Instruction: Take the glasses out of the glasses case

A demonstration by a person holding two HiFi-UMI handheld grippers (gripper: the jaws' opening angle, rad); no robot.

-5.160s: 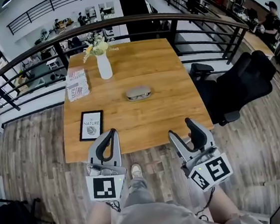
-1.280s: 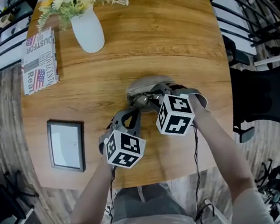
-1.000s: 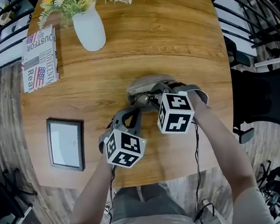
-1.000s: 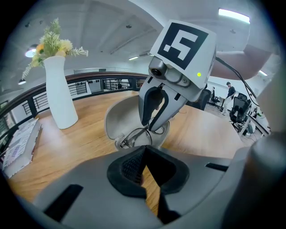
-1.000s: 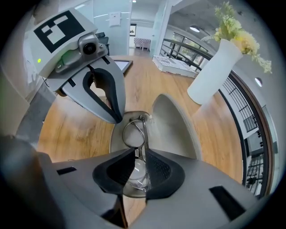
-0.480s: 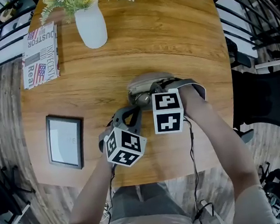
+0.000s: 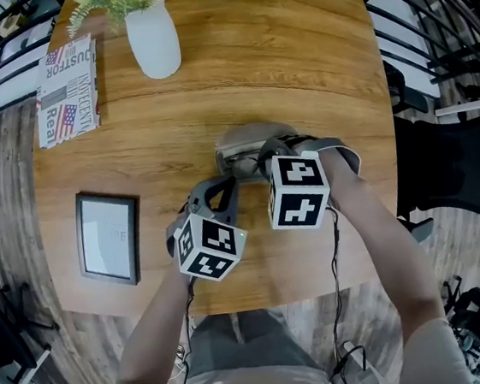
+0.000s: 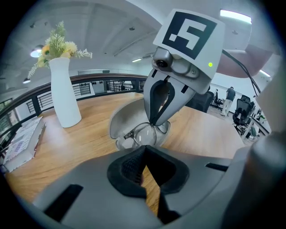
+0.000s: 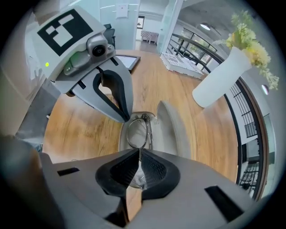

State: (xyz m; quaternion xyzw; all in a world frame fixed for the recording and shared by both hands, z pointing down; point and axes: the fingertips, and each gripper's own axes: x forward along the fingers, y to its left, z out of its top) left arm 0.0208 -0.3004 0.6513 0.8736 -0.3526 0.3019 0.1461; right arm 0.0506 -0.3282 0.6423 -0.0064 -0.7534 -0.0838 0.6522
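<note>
A grey glasses case (image 7: 244, 136) lies open in the middle of the wooden table (image 7: 294, 60), its lid (image 8: 126, 117) standing up. Thin-rimmed glasses (image 8: 142, 133) lie folded in its tray. My right gripper (image 9: 137, 154) points straight down into the case; its jaws have just been closing and are now shut on one lens rim of the glasses (image 9: 137, 130). My left gripper (image 8: 144, 150) is shut, and its tips (image 9: 126, 118) rest against the case's left end.
A white vase with flowers (image 7: 152, 40) stands at the table's far side, with a magazine (image 7: 65, 88) to its left. A framed picture (image 7: 105, 238) lies near the left front edge. A black office chair (image 7: 452, 163) stands off the table's right side.
The right gripper's marker cube has shifted slightly over the case. The left gripper has stayed at the case's left end. The case has not moved.
</note>
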